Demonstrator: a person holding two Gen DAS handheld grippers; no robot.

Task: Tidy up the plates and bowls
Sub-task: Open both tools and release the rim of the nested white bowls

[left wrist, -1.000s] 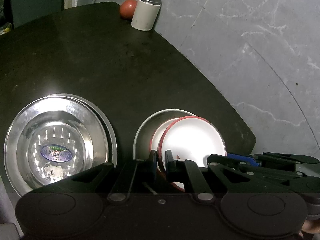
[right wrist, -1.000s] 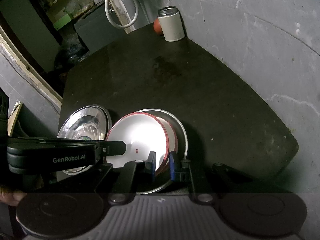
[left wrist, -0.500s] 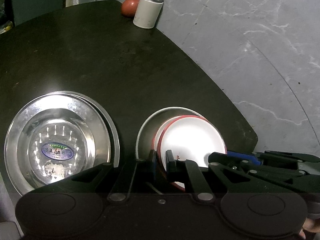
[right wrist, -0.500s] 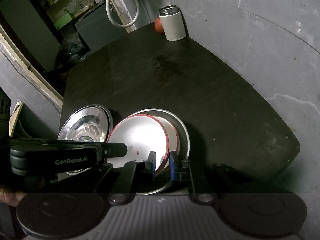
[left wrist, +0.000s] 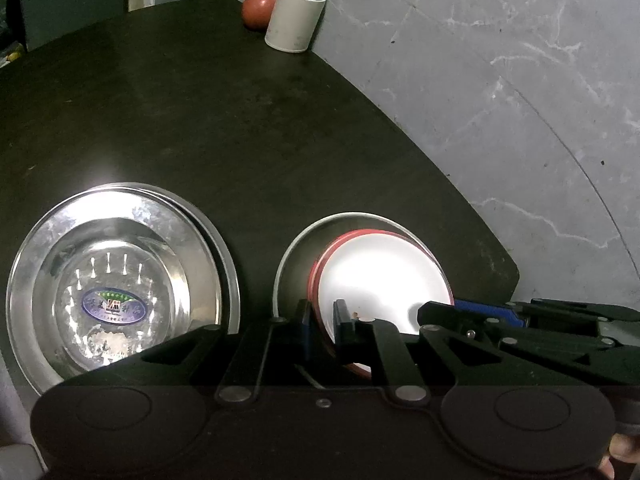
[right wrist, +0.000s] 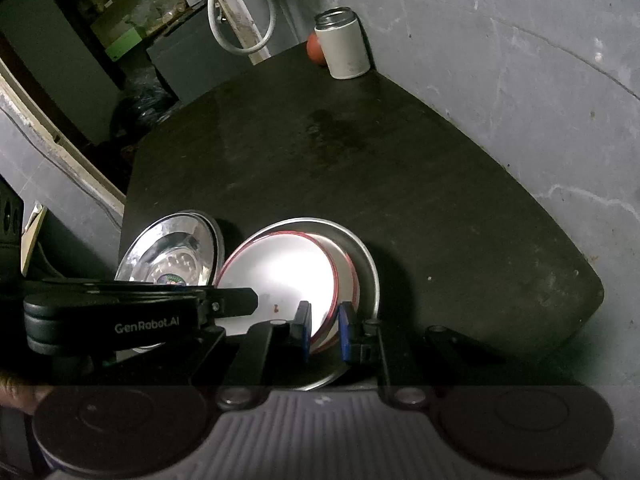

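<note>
Two piles on dark surface (left wrist: 248, 128), near its close edge.

Left pile: steel plates (left wrist: 120, 280) nested, at least two by the doubled rim; oval sticker in the top one. Looked settled, untouched.

Right pile: red-rimmed white bowl (left wrist: 380, 276) sitting tilted inside another red-rimmed one, both within a grey metal bowl (left wrist: 304, 248). Not seated flat; leaning toward the steel plates in right wrist view.

Left gripper (left wrist: 321, 322): jaws narrowed on near rim of top white bowl, pads (left wrist: 341, 314) either side of the edge; contact probable, not certain. Right gripper (right wrist: 324, 326): same story on the opposite part of the rim, blue pads (right wrist: 347, 330) straddling it with little gap.

Judged well along: plates stacked, bowls gathered in one nest. Left to do, as far as seen: level the top bowl into the nest, release.

White can (left wrist: 296, 20) and red ball (left wrist: 259, 9) well apart at far corner, outside the job.
</note>
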